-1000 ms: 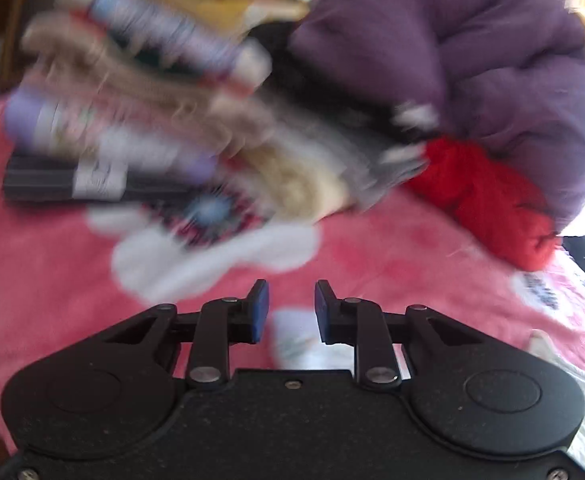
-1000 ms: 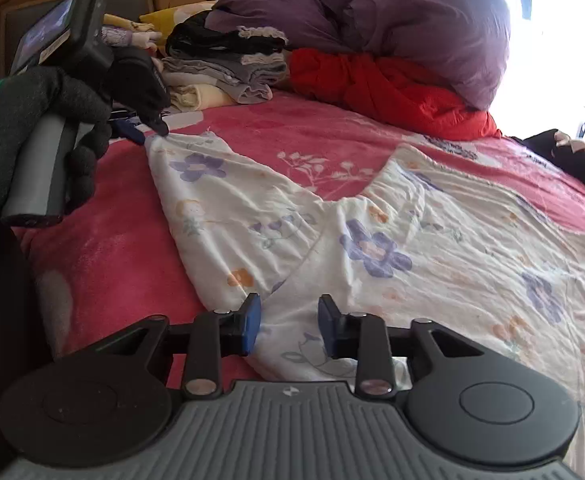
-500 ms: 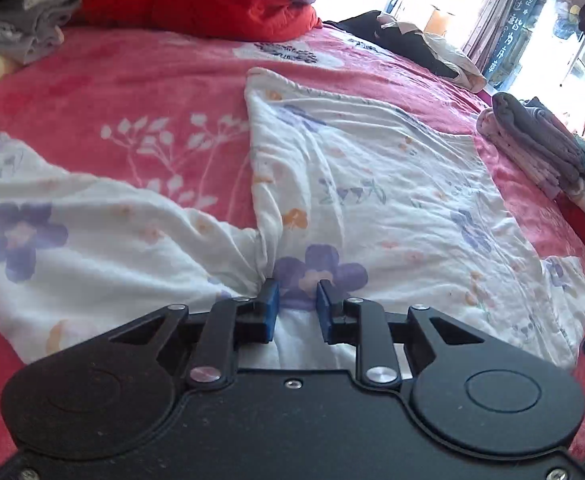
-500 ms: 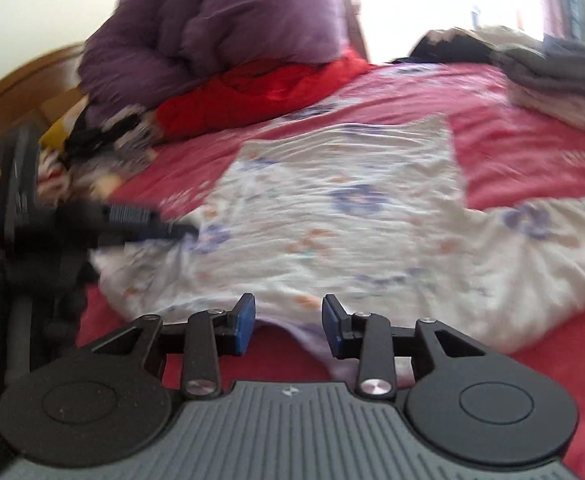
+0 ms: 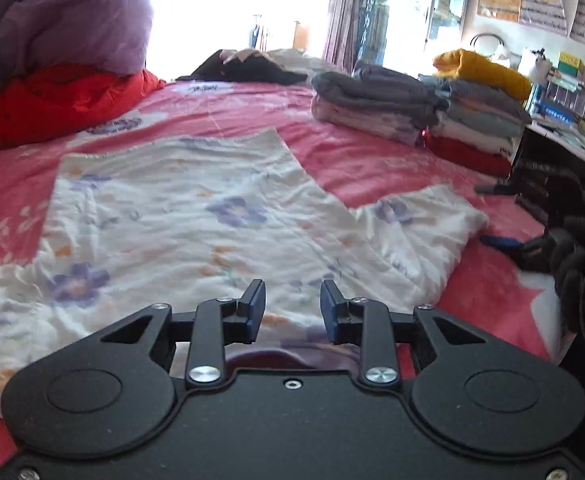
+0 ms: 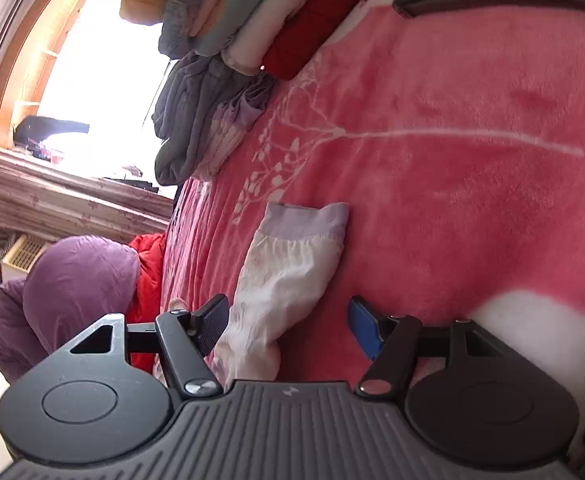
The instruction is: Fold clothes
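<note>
**Floral garment spread flat, folding barely begun**

On the pink bedspread (image 5: 392, 160), lying flat and wrinkled, mostly unfolded: a white floral garment (image 5: 196, 216). Beyond it, near the far right edge of the bed, already finished: a stack of folded clothes (image 5: 420, 112). At the head end, a purple duvet (image 5: 52, 16) over a red blanket (image 5: 48, 100). Judged from this: earlier pieces done, this one hardly started.

Poised over the near hem, jaws slightly apart and just widened, cloth below but not pinched: left gripper (image 5: 291, 310). Rolled sideways, jaws just swung wide, nothing clamped: right gripper (image 6: 288, 326). Lying loose between them: the purple-cuffed sleeve (image 6: 292, 264).
</note>
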Demonstrator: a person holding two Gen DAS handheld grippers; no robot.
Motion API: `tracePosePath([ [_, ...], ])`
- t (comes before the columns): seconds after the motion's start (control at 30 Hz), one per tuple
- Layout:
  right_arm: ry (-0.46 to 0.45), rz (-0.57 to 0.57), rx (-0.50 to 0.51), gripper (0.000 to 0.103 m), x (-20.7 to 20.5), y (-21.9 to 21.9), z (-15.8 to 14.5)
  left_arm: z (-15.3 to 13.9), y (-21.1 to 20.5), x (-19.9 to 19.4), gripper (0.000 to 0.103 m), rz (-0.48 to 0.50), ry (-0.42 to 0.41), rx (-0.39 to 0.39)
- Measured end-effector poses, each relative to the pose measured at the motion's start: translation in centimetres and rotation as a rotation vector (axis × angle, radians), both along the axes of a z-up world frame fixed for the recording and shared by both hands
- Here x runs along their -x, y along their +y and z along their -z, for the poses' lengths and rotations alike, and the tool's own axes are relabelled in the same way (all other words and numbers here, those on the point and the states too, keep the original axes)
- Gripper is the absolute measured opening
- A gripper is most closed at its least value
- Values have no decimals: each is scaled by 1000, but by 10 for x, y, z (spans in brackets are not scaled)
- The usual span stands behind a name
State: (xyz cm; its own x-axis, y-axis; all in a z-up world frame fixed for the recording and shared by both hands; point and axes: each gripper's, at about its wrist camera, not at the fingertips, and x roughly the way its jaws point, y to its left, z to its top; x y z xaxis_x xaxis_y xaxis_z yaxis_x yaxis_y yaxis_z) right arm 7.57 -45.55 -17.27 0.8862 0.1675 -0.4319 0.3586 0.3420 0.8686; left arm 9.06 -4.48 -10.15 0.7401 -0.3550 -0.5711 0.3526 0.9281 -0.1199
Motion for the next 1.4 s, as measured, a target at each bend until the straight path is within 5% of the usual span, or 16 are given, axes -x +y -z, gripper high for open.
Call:
tracePosePath([
  [0.1,-20,-13,53,62,-18,2,-5,24,-10,-4,28,-21,69,-62],
  [0.13,-21,-40,94,44,-24,3,-9,27,-12,-1,28,-15,55,-80],
  [0.17,-21,-68,137,8,-31,4,-12,29,-13,1,28,-10,45,-95],
  [0.33,-14,-137,586,8,-49,23,-48,29,-9,4,29,-14,58,-87],
  [0.43,88,-145,569,20,-57,22,-31,26,-12,6,29,-2,45,-108],
  [0.57,47,-26,504,61,-31,5,-40,13,-7,13,29,-11,-2,-79],
  [0.77,-24,-23,559,60,-2,19,-57,-7,34,4,29,-227,-51,72],
  [0.93,-206,-364,837,58,3,107,-73,4,69,-9,27,-363,9,113],
  [1.07,-319,-666,1025,38,14,189,-69,20,57,-16,26,-264,114,80],
  [1.17,-123,-811,1159,39,2,236,-40,26,45,-13,26,-218,81,-20],
  [1.23,-115,-781,1171,40,5,239,-34,22,45,-9,28,-210,87,-45],
  [1.4,-40,-701,1025,40,7,214,-43,20,36,3,46,-151,80,-197],
])
